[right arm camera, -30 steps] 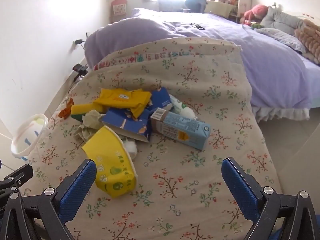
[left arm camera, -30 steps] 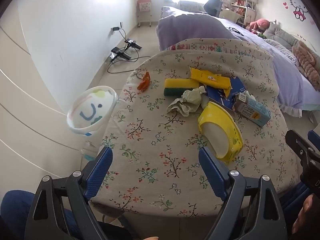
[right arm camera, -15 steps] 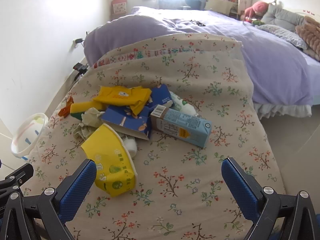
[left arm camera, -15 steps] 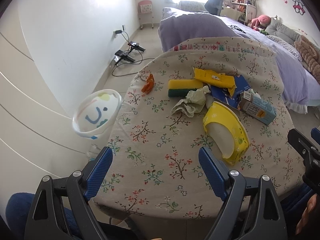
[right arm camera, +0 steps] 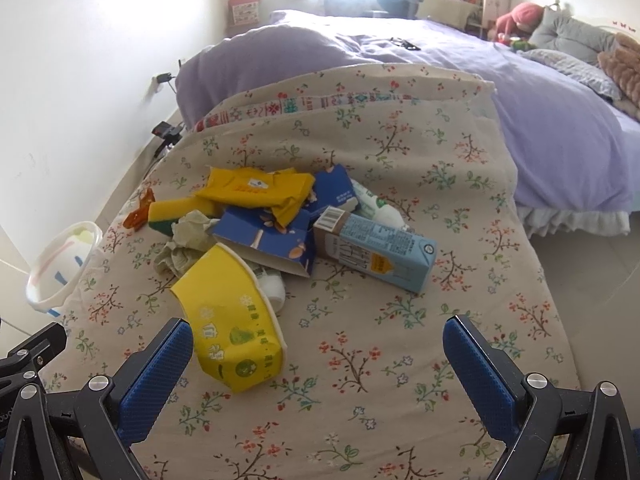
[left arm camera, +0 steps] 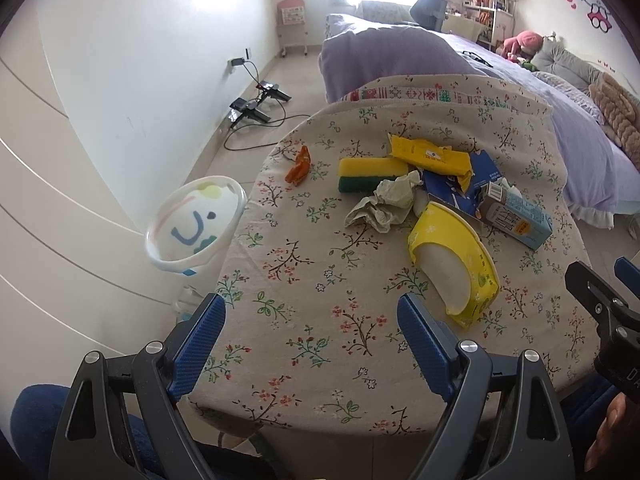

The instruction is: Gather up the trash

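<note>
A pile of trash lies on the floral-cloth table [left arm camera: 304, 280]: a crushed yellow paper bowl [left arm camera: 460, 260] [right arm camera: 236, 328], a crumpled green tissue [left arm camera: 384, 204], a yellow-green sponge [left arm camera: 370, 174], a yellow wrapper [right arm camera: 260, 192], a torn blue carton [right arm camera: 272, 244], a light blue milk carton [right arm camera: 376, 252] and an orange scrap [left arm camera: 298, 166]. A white trash bin [left arm camera: 196, 224] [right arm camera: 60, 264] stands left of the table. My left gripper [left arm camera: 312, 328] is open and empty over the near table edge. My right gripper [right arm camera: 320, 356] is open and empty, its left finger beside the yellow bowl.
A bed with a purple duvet [right arm camera: 400, 80] lies behind and right of the table. A white wall [left arm camera: 140, 60] runs along the left, with cables and chargers [left arm camera: 256, 108] on the floor. The right gripper's frame shows at the left wrist view's right edge [left arm camera: 604, 312].
Both grippers have risen and pulled back slightly, so the table and trash sit a little lower and farther in view. Nothing on the table has moved. Both grippers stay open.
</note>
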Motion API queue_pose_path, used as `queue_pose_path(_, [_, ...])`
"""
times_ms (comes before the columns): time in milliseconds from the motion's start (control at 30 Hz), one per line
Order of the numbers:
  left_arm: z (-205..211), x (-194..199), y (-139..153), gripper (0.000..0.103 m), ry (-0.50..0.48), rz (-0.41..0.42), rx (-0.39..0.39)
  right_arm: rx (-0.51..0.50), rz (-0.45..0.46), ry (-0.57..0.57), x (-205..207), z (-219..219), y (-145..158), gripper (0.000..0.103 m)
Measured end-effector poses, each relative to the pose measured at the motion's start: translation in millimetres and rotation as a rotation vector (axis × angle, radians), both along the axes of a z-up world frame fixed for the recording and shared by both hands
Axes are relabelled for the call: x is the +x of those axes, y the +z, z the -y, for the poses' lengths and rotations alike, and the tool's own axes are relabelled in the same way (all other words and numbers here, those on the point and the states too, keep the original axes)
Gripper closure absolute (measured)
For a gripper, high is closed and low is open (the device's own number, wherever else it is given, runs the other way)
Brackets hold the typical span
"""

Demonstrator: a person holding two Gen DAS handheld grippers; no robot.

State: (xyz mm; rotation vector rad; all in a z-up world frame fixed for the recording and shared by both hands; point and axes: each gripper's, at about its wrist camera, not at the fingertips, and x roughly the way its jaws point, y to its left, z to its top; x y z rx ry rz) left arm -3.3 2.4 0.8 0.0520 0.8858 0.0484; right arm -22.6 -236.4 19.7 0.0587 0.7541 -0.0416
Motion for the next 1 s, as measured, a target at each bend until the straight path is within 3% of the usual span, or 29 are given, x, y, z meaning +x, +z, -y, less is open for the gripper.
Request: queue_pose_path(1000, [-3.4,-4.1,9.0,0.013,0.014,0.046,0.003,0.008,0.003,0.005,0.8,-0.5,0.3,0.001])
